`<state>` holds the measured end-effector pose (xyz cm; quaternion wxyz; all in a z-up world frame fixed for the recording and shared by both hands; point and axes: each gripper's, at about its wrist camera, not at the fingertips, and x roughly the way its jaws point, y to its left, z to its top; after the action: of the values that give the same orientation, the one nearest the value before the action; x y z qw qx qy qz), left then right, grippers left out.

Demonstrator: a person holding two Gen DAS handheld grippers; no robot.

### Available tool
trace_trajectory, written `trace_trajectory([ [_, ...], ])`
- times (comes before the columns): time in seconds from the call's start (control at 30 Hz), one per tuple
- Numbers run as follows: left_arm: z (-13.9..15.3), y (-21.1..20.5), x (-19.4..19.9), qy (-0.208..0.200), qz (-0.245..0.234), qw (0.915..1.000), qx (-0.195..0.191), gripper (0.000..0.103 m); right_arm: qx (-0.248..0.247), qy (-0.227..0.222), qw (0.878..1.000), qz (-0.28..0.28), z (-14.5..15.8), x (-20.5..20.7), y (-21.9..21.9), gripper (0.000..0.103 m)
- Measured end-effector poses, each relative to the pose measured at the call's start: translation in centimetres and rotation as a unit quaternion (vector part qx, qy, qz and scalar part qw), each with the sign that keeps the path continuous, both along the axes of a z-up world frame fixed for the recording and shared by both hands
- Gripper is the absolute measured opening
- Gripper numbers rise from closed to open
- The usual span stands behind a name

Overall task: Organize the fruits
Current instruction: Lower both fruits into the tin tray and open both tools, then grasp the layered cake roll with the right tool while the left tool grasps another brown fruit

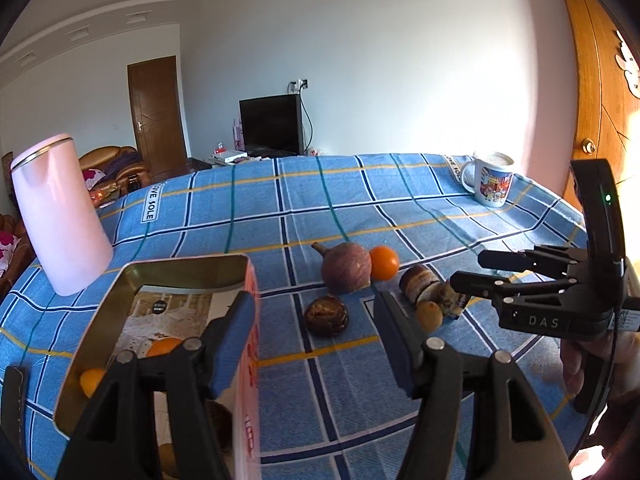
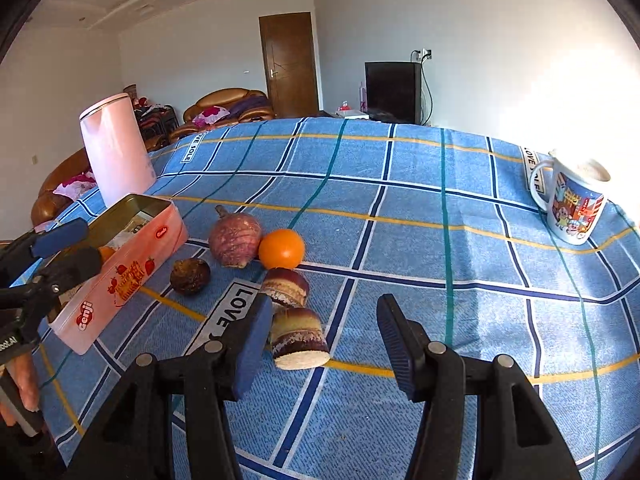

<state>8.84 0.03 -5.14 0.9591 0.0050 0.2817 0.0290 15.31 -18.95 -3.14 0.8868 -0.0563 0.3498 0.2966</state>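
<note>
Covering the whole table, a blue plaid cloth (image 2: 400, 208) with white, navy, yellow and teal lines and "LOVE SOLE" labels carried everything in view. At its left side stood a pink tin (image 2: 120, 276) printed with strawberries, lid off, with two small orange fruits (image 1: 164, 346) lying inside it. Behind the tin rose a tall pale pink jug (image 2: 116, 148), and at the far right corner a cartoon-printed mug (image 2: 572, 204) sat in bright sunlight.

Loose fruit lay grouped near the middle of the cloth: a purplish round root-like fruit (image 2: 234, 240) touching an orange (image 2: 281, 249), a dark brown wrinkled one (image 2: 189, 276) just beside the tin, and two brown-and-white banded cut pieces (image 2: 298, 336), one behind the other.

The left gripper (image 1: 312, 344) hovered over the tin's right wall with its jaws spread wide and nothing between them; one blue pad (image 1: 232, 344) hung over the tin's inside. The right gripper (image 2: 320, 340) was likewise wide apart and empty, its left finger just beside the nearer banded piece.

Beyond the table the room had white walls, a brown wooden door (image 2: 290, 64), a dark television (image 2: 394, 92) on a low stand, and a brown leather sofa (image 2: 224, 108) strewn with cloths. In the left wrist view, a second wooden door (image 1: 600, 100) stood close at the right.
</note>
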Motion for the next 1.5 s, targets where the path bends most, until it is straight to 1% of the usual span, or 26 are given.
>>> trace_trajectory([
  [0.1, -0.8, -0.5, 0.6, 0.012, -0.003, 0.9999, 0.001, 0.064, -0.001, 0.020, 1.000, 0.016, -0.6, 0.2, 0.2, 0.056],
  [0.17, -1.1, -0.7, 0.8, 0.019, -0.006, 0.9998, 0.002, 0.064, -0.005, 0.033, 0.999, 0.021, -0.9, 0.5, 0.5, 0.053],
  [0.23, -1.3, -1.0, 0.9, 0.021, -0.009, 0.9997, 0.005, 0.064, -0.012, 0.059, 0.998, 0.037, -1.7, 1.0, 0.9, 0.052],
  [0.27, -1.4, -1.1, 1.0, 0.022, -0.010, 0.9997, 0.006, 0.064, -0.005, 0.063, 0.997, 0.035, -1.7, 1.2, 0.8, 0.051],
  [0.3, -1.5, -1.3, 1.1, 0.023, -0.012, 0.9996, 0.007, 0.064, -0.006, 0.065, 0.997, 0.032, -1.8, 1.4, 0.8, 0.047],
  [0.33, -1.5, -1.5, 1.2, 0.023, -0.013, 0.9996, 0.008, 0.064, -0.003, 0.069, 0.997, 0.034, -1.9, 1.5, 0.7, 0.046],
  [0.43, -1.6, -2.0, 1.5, 0.028, -0.019, 0.9994, 0.008, 0.064, 0.011, 0.088, 0.995, 0.039, -2.2, 2.0, 0.2, 0.046],
  [0.5, -1.7, -2.4, 1.7, 0.030, -0.023, 0.9992, 0.012, 0.065, 0.029, 0.107, 0.993, 0.038, -2.5, 2.4, -0.6, 0.046],
  [0.53, -1.8, -2.7, 1.8, 0.032, -0.025, 0.9991, 0.014, 0.065, 0.039, 0.118, 0.991, 0.042, -2.7, 2.5, -0.9, 0.040],
  [0.57, -1.8, -3.0, 1.9, 0.033, -0.029, 0.9989, 0.014, 0.065, 0.043, 0.123, 0.990, 0.048, -2.7, 2.4, -1.0, 0.039],
  [0.67, -1.9, -3.9, 2.3, 0.038, -0.039, 0.9984, 0.018, 0.065, 0.035, 0.106, 0.993, 0.047, -2.3, 1.7, -1.0, 0.039],
  [0.77, -2.1, -4.9, 3.0, 0.048, -0.052, 0.9974, 0.019, 0.065, 0.024, 0.069, 0.997, 0.019, -1.5, 1.1, -1.4, 0.039],
  [0.9, -2.5, -5.8, 4.5, 0.069, -0.064, 0.9955, 0.005, 0.065, 0.028, 0.032, 0.999, -0.013, -0.5, 0.6, -2.4, 0.039],
  [0.97, -2.8, -6.2, 5.3, 0.081, -0.070, 0.9943, -0.003, 0.065, 0.036, 0.024, 0.999, -0.027, -0.2, 0.6, -3.0, 0.039],
  [1.07, -3.3, -6.5, 6.3, 0.103, -0.076, 0.9915, -0.024, 0.065, 0.051, 0.023, 0.998, -0.039, -0.1, 0.8, -3.8, 0.039],
  [1.13, -3.6, -7.0, 6.7, 0.109, -0.077, 0.9908, -0.023, 0.065, 0.060, 0.027, 0.997, -0.041, -0.1, 0.9, -4.1, 0.039],
  [1.2, -4.0, -7.4, 7.2, 0.121, -0.084, 0.9887, -0.027, 0.062, 0.062, 0.029, 0.997, -0.041, -0.1, 1.0, -4.1, 0.039],
  [1.27, -4.3, -7.5, 7.7, 0.132, -0.087, 0.9868, -0.035, 0.055, 0.062, 0.026, 0.997, -0.042, -0.1, 0.8, -4.0, 0.039],
  [1.33, -4.6, -7.5, 8.0, 0.145, -0.090, 0.9846, -0.038, 0.039, 0.058, 0.021, 0.997, -0.041, -0.1, 0.6, -3.9, 0.039],
  [1.47, -5.1, -7.6, 8.4, 0.160, -0.096, 0.9814, -0.046, 0.035, 0.055, 0.017, 0.998, -0.040, 0.0, 0.5, -3.8, 0.039],
  [1.5, -5.1, -7.5, 8.4, 0.160, -0.095, 0.9814, -0.047, 0.028, 0.056, 0.019, 0.997, -0.040, -0.1, 0.6, -3.8, 0.039],
])
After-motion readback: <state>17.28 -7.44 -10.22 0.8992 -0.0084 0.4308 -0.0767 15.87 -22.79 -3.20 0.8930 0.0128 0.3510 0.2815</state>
